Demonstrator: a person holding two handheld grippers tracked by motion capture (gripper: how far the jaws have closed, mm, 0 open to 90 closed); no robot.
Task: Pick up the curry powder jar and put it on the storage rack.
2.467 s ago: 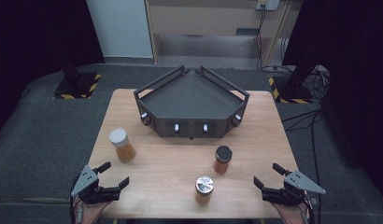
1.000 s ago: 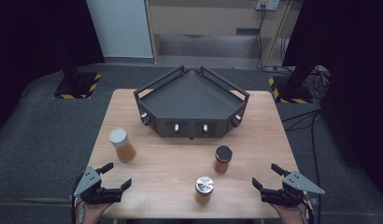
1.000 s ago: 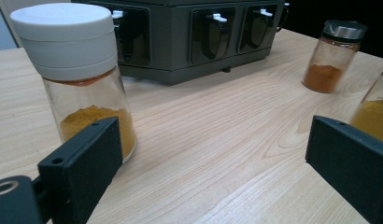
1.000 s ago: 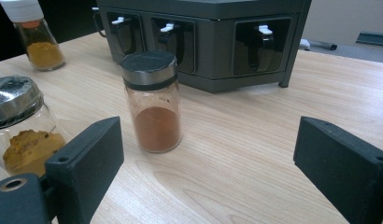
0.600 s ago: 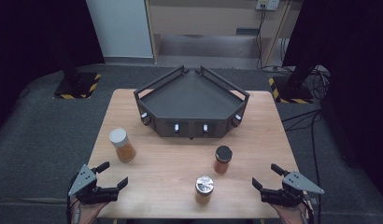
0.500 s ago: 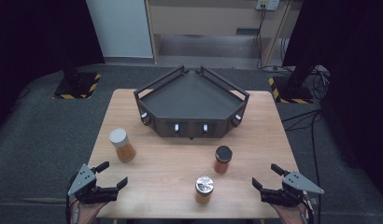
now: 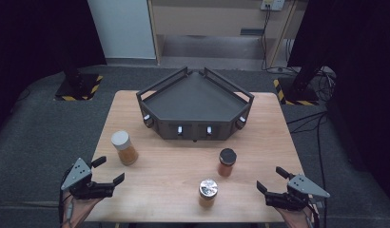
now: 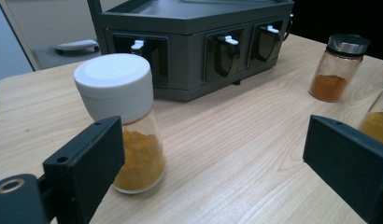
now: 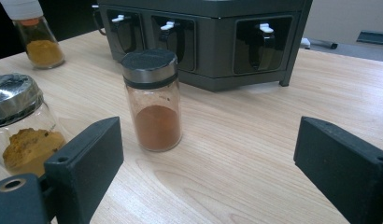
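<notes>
Three spice jars stand on the wooden table (image 7: 174, 166). A white-lidded jar (image 7: 123, 147) of yellow powder stands at the left, close in front of my left gripper (image 7: 111, 169), which is open and holds nothing. A black-lidded jar (image 7: 227, 162) of red-brown powder and a silver-lidded jar (image 7: 208, 191) stand near the front middle. My right gripper (image 7: 270, 179) is open at the front right corner. In the left gripper view the white-lidded jar (image 8: 126, 123) is just beyond the left jaw. In the right gripper view the black-lidded jar (image 9: 154, 100) stands ahead, left of centre.
A dark angular rack (image 7: 195, 102) with small front clips takes up the back middle of the table. Beyond the table are dark floor mats, stand bases with yellow-black tape (image 7: 79, 88) and cables at the right.
Both grippers only drift slightly near the front edge. The jars and the rack have not moved.
</notes>
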